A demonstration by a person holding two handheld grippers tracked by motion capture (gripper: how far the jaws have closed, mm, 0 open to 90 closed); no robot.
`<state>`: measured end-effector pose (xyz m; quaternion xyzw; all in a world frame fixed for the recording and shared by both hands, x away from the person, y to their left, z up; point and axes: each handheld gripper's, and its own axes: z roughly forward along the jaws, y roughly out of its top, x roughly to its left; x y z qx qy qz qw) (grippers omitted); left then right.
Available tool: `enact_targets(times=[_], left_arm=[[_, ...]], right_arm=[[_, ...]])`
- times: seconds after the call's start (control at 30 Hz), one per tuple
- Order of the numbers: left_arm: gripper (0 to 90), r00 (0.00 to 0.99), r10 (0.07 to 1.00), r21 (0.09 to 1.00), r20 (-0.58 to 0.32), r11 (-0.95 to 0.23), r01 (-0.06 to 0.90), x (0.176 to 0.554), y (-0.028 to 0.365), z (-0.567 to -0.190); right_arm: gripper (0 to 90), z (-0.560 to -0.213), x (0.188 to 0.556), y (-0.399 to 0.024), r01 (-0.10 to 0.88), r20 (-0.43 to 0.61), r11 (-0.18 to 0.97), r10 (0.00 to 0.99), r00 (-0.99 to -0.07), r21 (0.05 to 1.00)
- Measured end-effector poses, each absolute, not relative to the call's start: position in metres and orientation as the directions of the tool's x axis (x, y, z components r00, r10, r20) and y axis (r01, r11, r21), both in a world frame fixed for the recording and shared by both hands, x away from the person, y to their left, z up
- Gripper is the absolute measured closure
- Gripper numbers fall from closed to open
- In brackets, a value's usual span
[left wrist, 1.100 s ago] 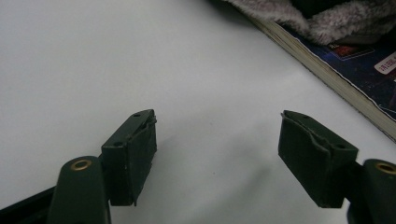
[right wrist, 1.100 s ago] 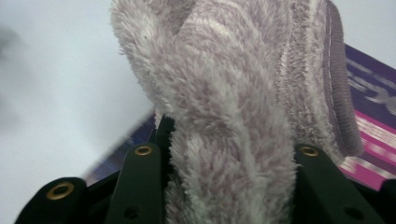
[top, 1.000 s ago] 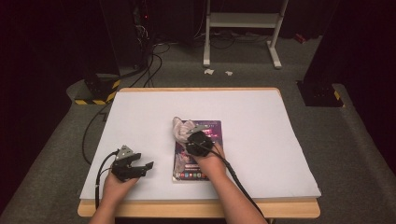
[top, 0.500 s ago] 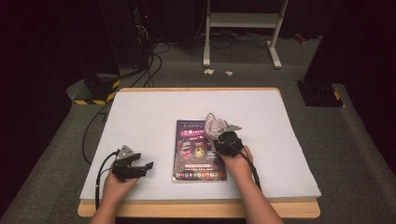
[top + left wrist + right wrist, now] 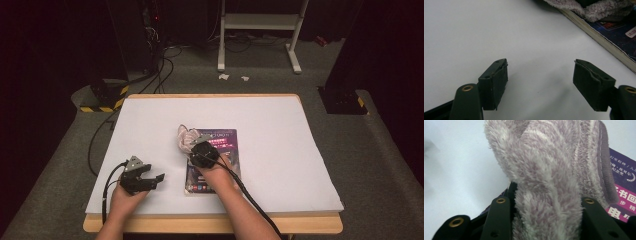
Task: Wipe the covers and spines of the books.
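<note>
- High view gives me the white worktop (image 5: 300,150) with a purple-covered book (image 5: 220,150) lying flat near its middle and a person's forearms coming in from the bottom edge.
- My right hand-held gripper (image 5: 196,145) sits over the book's upper left corner, pinching a fluffy lilac-and-white cloth (image 5: 186,137).
- Right gripper view confirms the grip: the cloth (image 5: 544,182) is bunched thickly between the 2 black jaws, both pressing into the pile, and it rises as a soft fold ahead of them.
- In that same view the book's cover (image 5: 624,190) lies just under and to the right of the cloth, with pink and white print on purple.
- From above, the cloth lies partly on the book's left edge and partly over the bare worktop beside it.
- My left hand-held gripper (image 5: 155,177) rests low near the front left of the worktop, well apart from the book.
- Left gripper view shows its 2 jaws spread wide with nothing between them, bare white surface below, and the book's page edge (image 5: 599,40) and the cloth (image 5: 584,7) at the upper right.
</note>
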<state>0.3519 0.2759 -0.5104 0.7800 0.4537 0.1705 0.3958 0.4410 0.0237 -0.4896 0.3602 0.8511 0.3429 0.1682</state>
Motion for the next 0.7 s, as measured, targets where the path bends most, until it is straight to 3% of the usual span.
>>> enact_targets(times=[0.17, 0.47, 0.7], left_arm=[[28.1, 0.531, 0.843, 0.771, -0.092, -0.277, 0.574, 0.352, 0.276, -0.510], [28.2, 0.529, 0.843, 0.770, -0.096, -0.274, 0.576, 0.353, 0.276, -0.511], [28.3, 0.531, 0.843, 0.770, -0.089, -0.280, 0.573, 0.352, 0.275, -0.511]], right_arm=[[61.6, -0.489, 0.444, 0.002, 0.515, -0.043, 0.496, 0.748, -0.663, 0.699], [61.9, -0.489, 0.447, -0.077, 0.584, -0.048, 0.418, 0.839, -0.543, 0.696], [61.8, -0.488, 0.467, -0.090, 0.608, -0.047, 0.379, 0.871, -0.490, 0.698]])
